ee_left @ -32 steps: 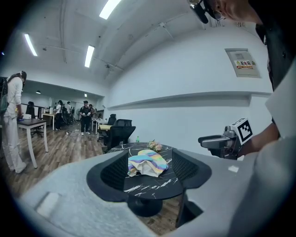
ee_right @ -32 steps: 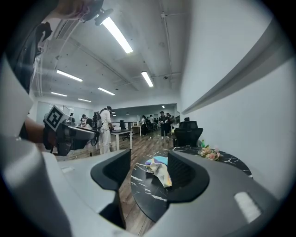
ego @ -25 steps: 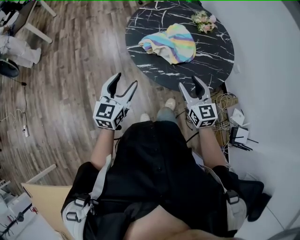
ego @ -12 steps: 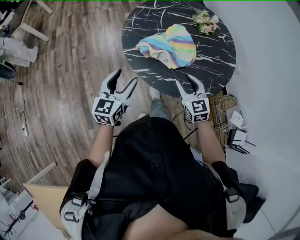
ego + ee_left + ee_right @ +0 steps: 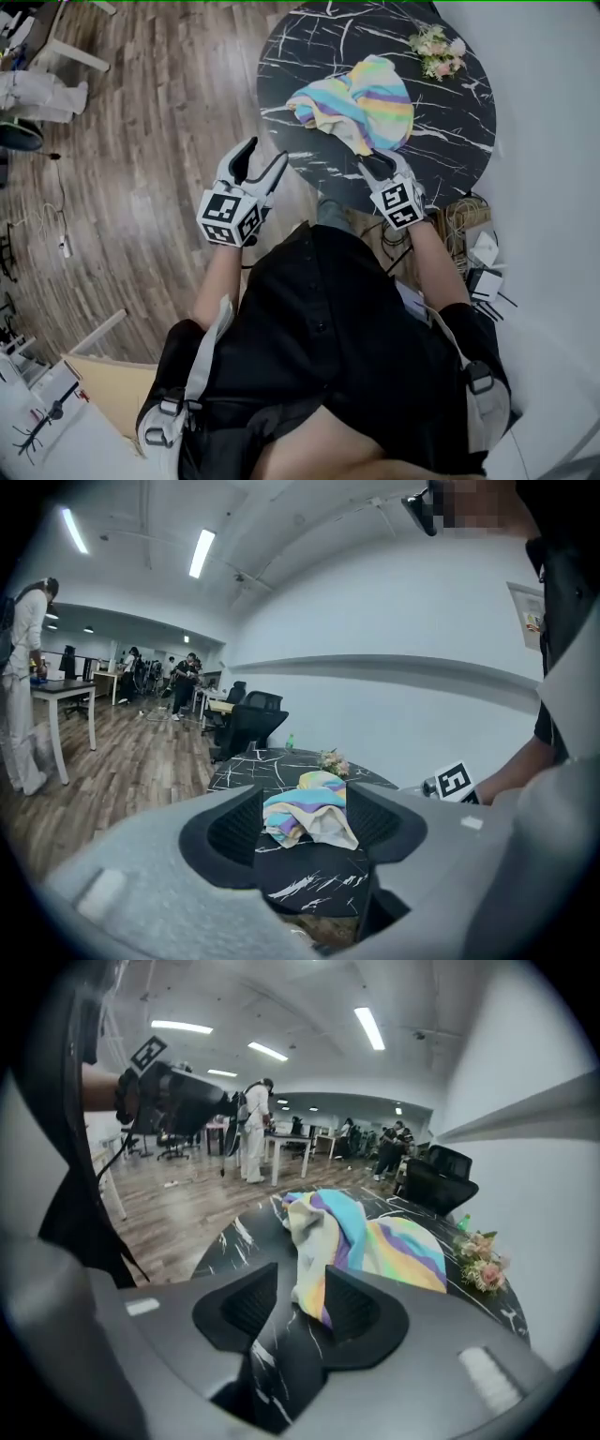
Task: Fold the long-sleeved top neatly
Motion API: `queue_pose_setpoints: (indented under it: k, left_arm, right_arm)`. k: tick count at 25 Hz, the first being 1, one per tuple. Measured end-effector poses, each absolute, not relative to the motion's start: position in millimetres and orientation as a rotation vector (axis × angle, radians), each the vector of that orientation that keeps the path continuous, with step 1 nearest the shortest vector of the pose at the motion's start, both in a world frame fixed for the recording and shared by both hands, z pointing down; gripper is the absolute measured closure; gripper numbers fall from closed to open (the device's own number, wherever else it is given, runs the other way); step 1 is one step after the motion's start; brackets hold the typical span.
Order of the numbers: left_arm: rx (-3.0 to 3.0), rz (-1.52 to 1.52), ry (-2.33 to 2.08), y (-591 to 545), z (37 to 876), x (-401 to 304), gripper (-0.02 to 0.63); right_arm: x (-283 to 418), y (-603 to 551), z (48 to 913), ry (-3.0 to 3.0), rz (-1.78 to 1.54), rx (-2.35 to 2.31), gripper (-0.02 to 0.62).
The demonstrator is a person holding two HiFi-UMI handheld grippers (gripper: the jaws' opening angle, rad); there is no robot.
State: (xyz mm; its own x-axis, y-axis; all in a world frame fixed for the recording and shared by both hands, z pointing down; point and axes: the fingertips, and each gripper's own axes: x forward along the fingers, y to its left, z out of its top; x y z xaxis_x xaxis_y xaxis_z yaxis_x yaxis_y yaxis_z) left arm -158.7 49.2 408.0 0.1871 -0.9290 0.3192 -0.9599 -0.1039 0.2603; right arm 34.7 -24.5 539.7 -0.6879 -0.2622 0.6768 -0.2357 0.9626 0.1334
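Left gripper (image 5: 264,152) – held forward on the bent left forearm (image 5: 217,279), pointing slightly below level, marker cube facing up; its 2 jaws stand wide apart. Right gripper (image 5: 382,161) – extended on the right forearm (image 5: 437,272), tilted more steeply downward; its 2 jaws have just been closing, a gap remains, and a corner of the top (image 5: 309,1269) shows in that gap, pads not pressing it.

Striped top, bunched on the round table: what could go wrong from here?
1. The right gripper, its fingers just closing around the near corner of the top, may pinch several bunched layers.
2. The left gripper is off the table; a one-sided pull could drag the heap toward the edge.
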Motion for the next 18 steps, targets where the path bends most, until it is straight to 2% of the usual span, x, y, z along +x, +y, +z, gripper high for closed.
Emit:
queue_pose_setpoints:
  k: [9, 18]
  left_arm:
    - [1.978, 0.121, -1.758, 46.9, 430.2, -171.9, 0.321]
    - [1.921, 0.157, -1.724, 51.8, 456.2, -163.6, 0.325]
  right_arm:
    - [27.5, -34.0, 591.9, -2.193, -0.164, 0.152, 0.433]
    - [38.9, -37.6, 622.8, -2.053, -0.43, 0.045, 0.453]
